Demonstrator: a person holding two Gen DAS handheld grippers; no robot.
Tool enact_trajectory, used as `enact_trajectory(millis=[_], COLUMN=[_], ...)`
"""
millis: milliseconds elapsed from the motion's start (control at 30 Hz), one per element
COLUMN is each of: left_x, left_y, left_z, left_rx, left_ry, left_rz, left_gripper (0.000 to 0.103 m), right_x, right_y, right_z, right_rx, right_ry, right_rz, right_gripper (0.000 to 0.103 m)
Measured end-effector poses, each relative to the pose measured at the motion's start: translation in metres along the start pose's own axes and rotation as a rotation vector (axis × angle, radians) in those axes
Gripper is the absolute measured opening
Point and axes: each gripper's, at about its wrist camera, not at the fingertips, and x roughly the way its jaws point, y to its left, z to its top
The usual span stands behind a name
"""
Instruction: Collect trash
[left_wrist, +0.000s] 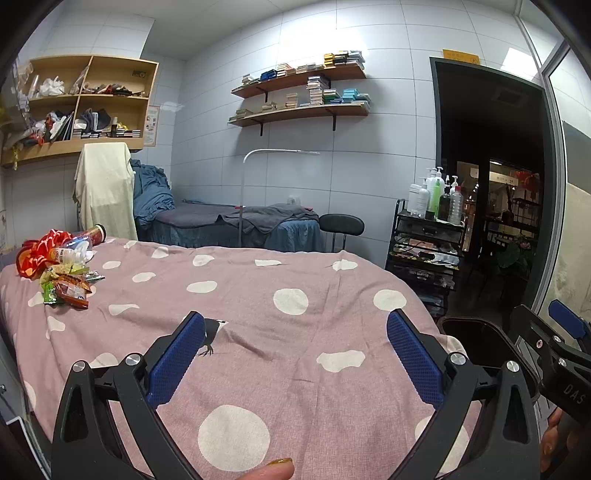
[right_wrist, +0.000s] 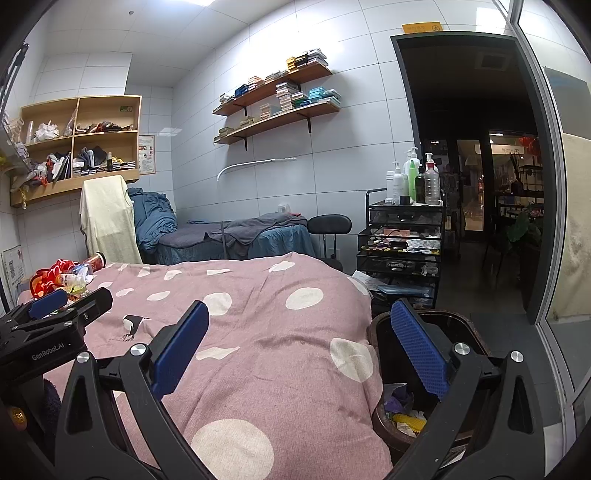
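A heap of trash lies at the far left of the pink dotted bedcover: snack wrappers, a crushed plastic bottle, a red bag and a red can. My left gripper hovers open over the cover's middle, holding nothing. My right gripper is open too, its right finger over a dark trash bin that stands beside the bed with scraps inside. In the right wrist view the trash heap shows far left, behind the left gripper's body.
A black trolley with bottles stands past the bin, beside a dark doorway. A black stool and a blue massage bed lie behind. Wall shelves hang above. A fingertip shows at the bottom edge.
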Motion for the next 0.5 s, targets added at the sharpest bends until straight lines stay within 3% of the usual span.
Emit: enact_trajectory(millis=[500], left_x=[0.0009], left_y=[0.0015], left_z=[-0.0010], left_rx=[0.005], left_ry=[0.000], left_rz=[0.001], left_gripper=[0.098], right_x=[-0.0002], right_y=[0.0000], right_z=[0.0006], right_rx=[0.001], right_ry=[0.001], right_rz=[0.000], right_gripper=[0.098])
